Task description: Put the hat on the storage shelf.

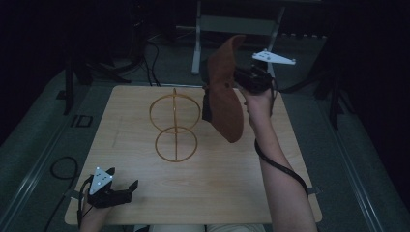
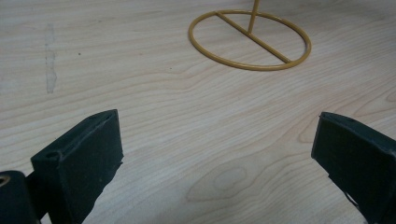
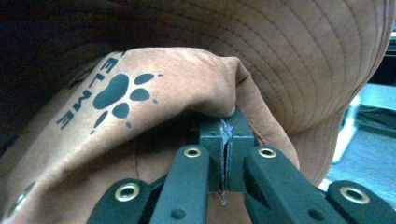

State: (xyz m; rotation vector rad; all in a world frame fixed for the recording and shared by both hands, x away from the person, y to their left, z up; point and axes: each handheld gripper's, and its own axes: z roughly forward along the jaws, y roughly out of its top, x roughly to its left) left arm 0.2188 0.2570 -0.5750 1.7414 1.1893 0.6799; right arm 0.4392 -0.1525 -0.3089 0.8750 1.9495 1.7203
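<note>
Near the table's front edge, the left gripper (image 1: 126, 186) rests with jaws spread wide, empty. Beyond stands the gold wire stand (image 1: 175, 126). Farther off, the right gripper (image 3: 227, 149), clamped tight, lifts the brown hat (image 1: 226, 92) above the table (image 1: 217, 183).

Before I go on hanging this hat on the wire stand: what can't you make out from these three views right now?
- Right gripper, high view: its jaws are hidden behind the brown hat.
- Hat print, right gripper view: lettering partly lost in a fold and shadow.
- Wire stand, left gripper view: post and upper ring cut off by the top edge.
- Left gripper, high view: too dark to see its pads.
</note>
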